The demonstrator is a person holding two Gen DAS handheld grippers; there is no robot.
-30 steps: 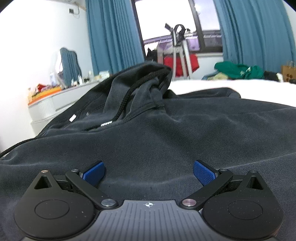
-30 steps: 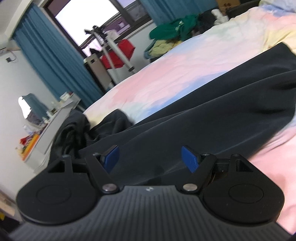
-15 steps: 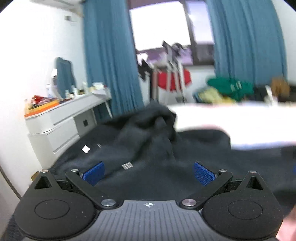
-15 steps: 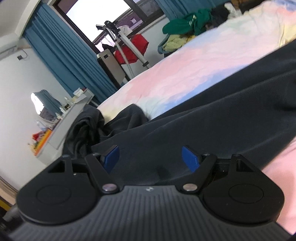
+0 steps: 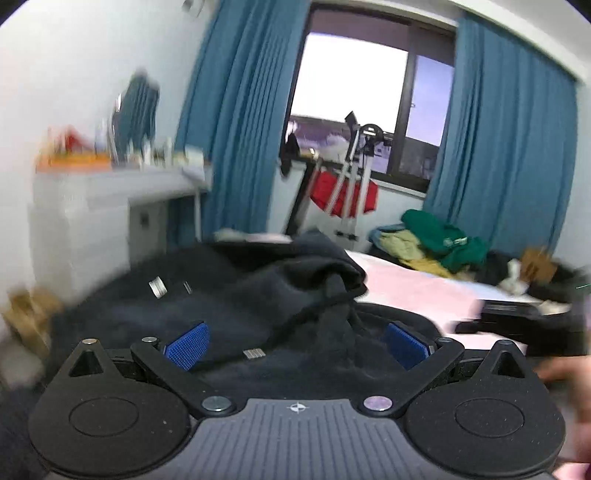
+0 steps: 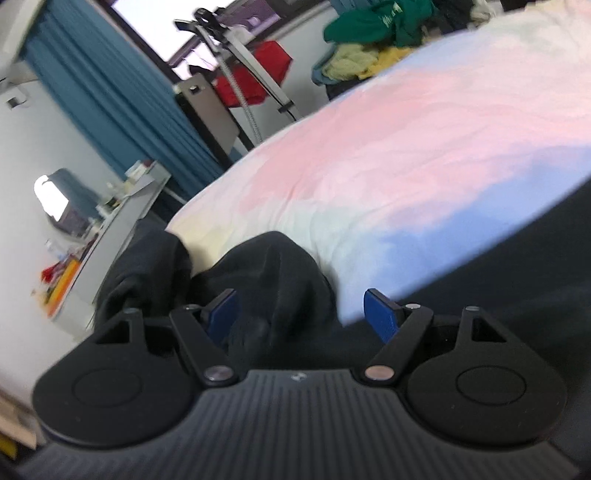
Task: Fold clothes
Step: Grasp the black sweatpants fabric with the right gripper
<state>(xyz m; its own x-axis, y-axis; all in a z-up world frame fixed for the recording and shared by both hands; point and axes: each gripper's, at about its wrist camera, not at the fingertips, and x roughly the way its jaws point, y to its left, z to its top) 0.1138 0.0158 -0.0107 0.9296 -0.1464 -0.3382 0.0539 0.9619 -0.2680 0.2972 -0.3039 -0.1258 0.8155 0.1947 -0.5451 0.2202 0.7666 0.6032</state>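
You are holding the left gripper (image 5: 295,345) low over the black hoodie (image 5: 258,295), with its blue pads (image 5: 186,345) spread wide and nothing between them. The hoodie is lying bunched on the near corner of the bed (image 5: 417,288); its hood is rising in a rumpled peak just ahead of the pads, and a drawstring is trailing across the fabric toward the left pad. A blurred hand (image 5: 569,373) is showing at the right edge of this view.

You are holding the right gripper (image 6: 301,312) over the same hoodie (image 6: 273,266), its pads (image 6: 380,314) likewise standing wide apart and gripping nothing. Dark cloth is filling the space under and between the fingers, and a fold is humping up just ahead of the left pad. The pastel sheet (image 6: 406,147) is lying bare beyond the fold. A dresser (image 6: 122,210) is standing to the left of the bed, and a pile of green and yellow clothes (image 6: 369,33) is sitting beyond its far edge.
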